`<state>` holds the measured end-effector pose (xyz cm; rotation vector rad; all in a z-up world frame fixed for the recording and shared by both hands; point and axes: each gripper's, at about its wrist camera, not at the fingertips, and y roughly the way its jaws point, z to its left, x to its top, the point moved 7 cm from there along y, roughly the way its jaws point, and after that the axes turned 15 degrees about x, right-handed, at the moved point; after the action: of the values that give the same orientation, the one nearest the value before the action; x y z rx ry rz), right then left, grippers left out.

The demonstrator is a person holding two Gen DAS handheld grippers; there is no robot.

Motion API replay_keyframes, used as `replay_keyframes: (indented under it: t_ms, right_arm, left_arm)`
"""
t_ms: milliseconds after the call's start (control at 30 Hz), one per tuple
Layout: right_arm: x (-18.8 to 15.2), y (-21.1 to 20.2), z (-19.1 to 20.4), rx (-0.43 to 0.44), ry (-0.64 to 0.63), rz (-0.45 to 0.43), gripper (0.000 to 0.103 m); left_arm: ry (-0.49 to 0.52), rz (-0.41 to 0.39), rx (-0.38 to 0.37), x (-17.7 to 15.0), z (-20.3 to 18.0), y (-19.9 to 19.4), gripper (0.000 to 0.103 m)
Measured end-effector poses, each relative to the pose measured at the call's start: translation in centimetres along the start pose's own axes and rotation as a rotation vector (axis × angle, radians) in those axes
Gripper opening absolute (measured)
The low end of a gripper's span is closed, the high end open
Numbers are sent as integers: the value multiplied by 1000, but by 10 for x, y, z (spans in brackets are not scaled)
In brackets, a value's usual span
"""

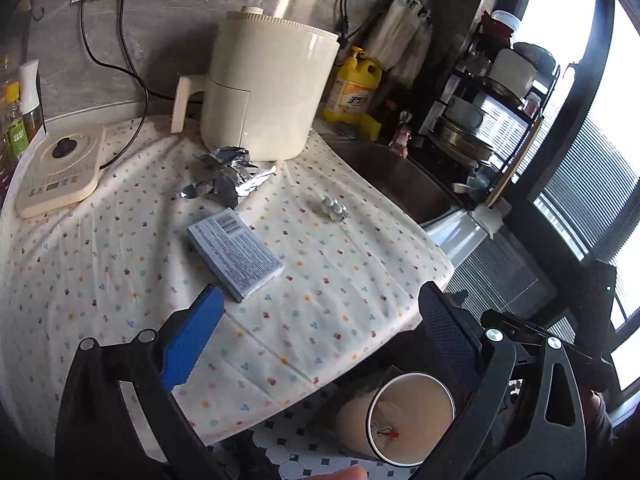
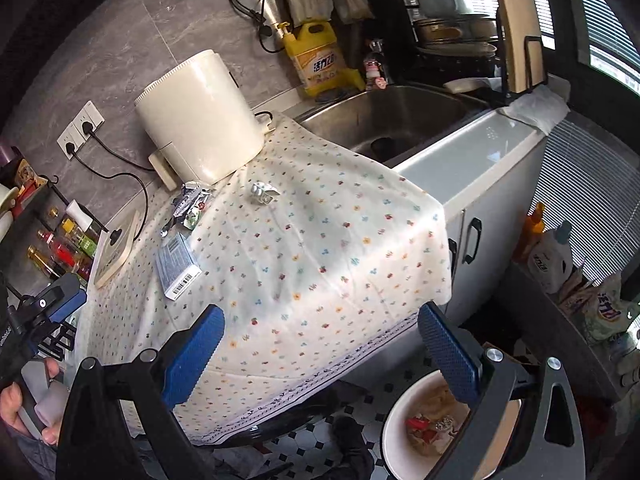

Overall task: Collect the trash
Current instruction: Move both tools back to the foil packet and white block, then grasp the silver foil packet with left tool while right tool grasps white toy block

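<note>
On a flowered tablecloth, left to right, lie crumpled foil wrappers, a flat grey box and a pill blister. The left gripper and right gripper hover wide apart, empty. The box lies just ahead of the left gripper, long axis slanting away rightward. A bin, probably holding scraps, stands below.

The patterned cloth lies bare across the centre and right of the right wrist frame, open to the front edge. Obstacles crowd the upper left: the cream appliance, crumpled foil wrappers just below it, a blister pack to their right (standing alone), a flat box lower left. At the lower right, the bin sits below the table edge
</note>
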<state>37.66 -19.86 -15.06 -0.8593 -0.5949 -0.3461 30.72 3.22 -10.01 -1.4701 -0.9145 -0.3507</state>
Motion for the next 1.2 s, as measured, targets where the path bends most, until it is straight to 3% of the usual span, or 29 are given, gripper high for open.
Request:
replay_keyframes:
  t_ms: [500, 667, 833, 1033, 1200]
  right_arm:
    - [75, 99, 46, -20, -54, 7, 95]
    - [89, 121, 56, -44, -63, 13, 95]
    - [99, 139, 58, -71, -54, 20, 95]
    - [108, 162, 51, -107, -44, 33, 93]
    - [111, 188, 40, -136, -17, 68, 88]
  left_arm:
    - [-52, -21, -26, 88, 62, 80, 97]
    - [-87, -16, -90, 112, 84, 109, 94]
    - [-135, 60, -102, 124, 99, 149, 70]
    - [-180, 122, -120, 132, 111, 192, 50]
    - [-243, 178, -111, 136, 124, 225, 46]
